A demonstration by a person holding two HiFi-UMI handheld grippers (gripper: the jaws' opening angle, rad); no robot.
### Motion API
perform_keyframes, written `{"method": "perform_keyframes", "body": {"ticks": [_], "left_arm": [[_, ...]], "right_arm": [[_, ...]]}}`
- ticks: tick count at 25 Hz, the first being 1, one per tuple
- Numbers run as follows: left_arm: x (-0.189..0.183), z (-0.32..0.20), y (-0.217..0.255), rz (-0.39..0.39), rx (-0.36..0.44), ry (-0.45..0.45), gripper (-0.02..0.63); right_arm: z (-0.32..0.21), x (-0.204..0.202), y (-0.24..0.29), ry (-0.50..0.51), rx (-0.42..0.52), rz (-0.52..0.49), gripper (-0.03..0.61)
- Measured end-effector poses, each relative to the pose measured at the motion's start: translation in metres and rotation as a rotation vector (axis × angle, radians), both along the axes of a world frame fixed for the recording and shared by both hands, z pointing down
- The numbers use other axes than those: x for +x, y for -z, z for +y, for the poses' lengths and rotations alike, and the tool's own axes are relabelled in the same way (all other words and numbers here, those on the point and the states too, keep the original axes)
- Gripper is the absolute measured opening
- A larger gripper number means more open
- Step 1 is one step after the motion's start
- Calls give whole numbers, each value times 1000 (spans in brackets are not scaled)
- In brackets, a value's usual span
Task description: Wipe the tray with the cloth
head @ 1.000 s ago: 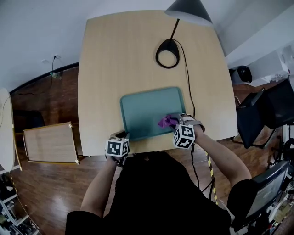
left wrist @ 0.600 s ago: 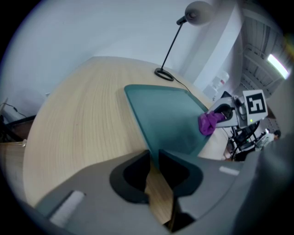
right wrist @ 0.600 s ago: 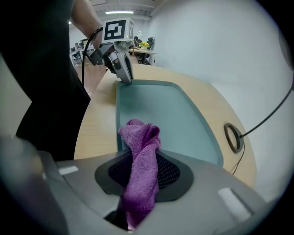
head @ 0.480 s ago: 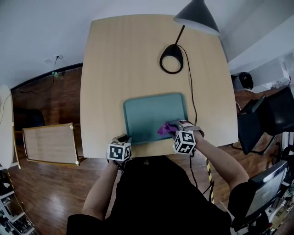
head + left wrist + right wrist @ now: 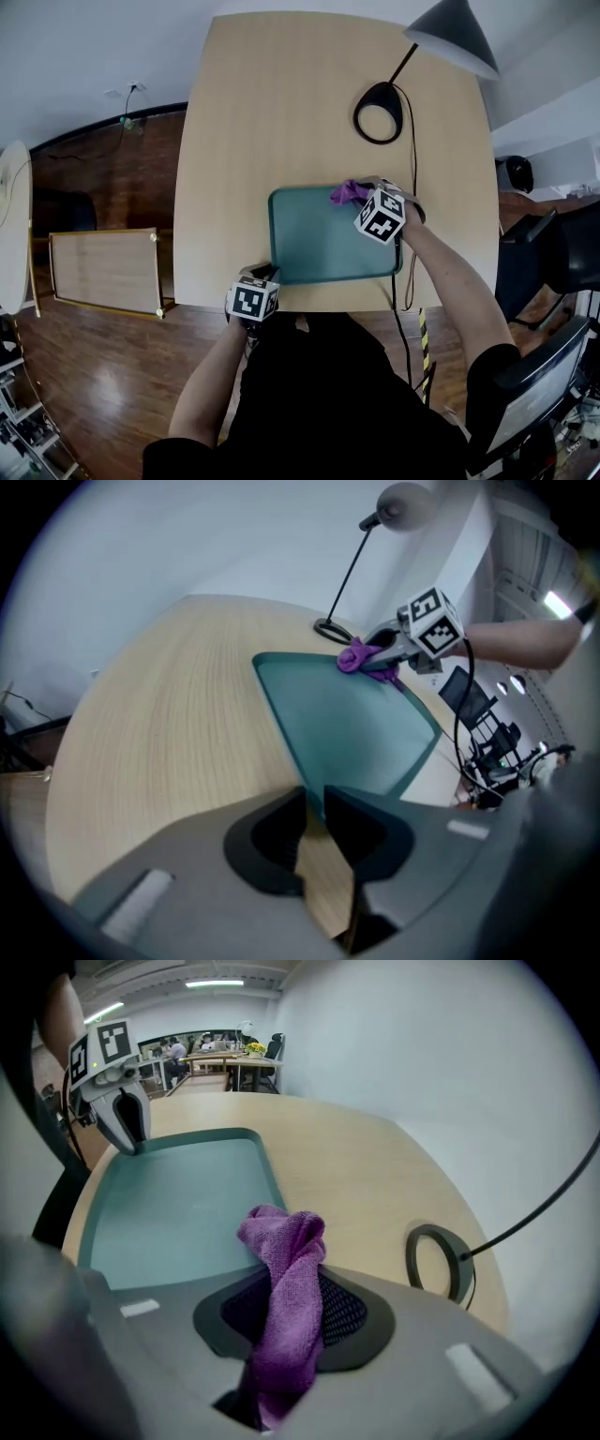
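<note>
Cloth (image 5: 345, 193), clamped in our right gripper (image 5: 364, 197), sits at the tray (image 5: 319, 246)'s far right corner; our left gripper (image 5: 264, 275) pinches the near left rim.

1. Table (image 5: 253, 112): pale wood-grain top with rounded corners.
2. Tray (image 5: 319, 246): teal, rectangular, lying flat near the table's near edge, right of centre.
3. Lamp base (image 5: 379, 98): black ring, beyond the tray's far right corner.
4. Cable (image 5: 413, 150): black, running from the lamp base past the tray's right side.
</note>
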State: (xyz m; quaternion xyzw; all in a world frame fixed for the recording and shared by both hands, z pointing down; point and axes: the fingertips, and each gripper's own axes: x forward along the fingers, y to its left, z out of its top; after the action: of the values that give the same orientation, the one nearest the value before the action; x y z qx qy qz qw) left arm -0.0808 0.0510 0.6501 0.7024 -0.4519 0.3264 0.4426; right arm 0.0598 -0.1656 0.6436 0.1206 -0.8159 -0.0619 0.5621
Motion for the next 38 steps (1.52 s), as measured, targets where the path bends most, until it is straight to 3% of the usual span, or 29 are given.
{"method": "perform_keyframes", "body": {"ticks": [6,14,23,31,38], "left_arm": [[-3,1,-2,4,10,13,87],[-8,2,-4,1,-3,12,89],[-5,-4,-5,17,-12,-4,91],[-2,-4,-4,-24,-11,-68,98],[-6,1,-3,-19,-12,-57,98]], "right_arm": [[12,-7,-1,-3,-16,12,106],[105,-8,-3,68,-52,-15,106],[187,-3,-3,66,-137,-62,106],[195,-4,-4,18,-194,-87,104],[160,-23,-6,120,-174,-70,104]]}}
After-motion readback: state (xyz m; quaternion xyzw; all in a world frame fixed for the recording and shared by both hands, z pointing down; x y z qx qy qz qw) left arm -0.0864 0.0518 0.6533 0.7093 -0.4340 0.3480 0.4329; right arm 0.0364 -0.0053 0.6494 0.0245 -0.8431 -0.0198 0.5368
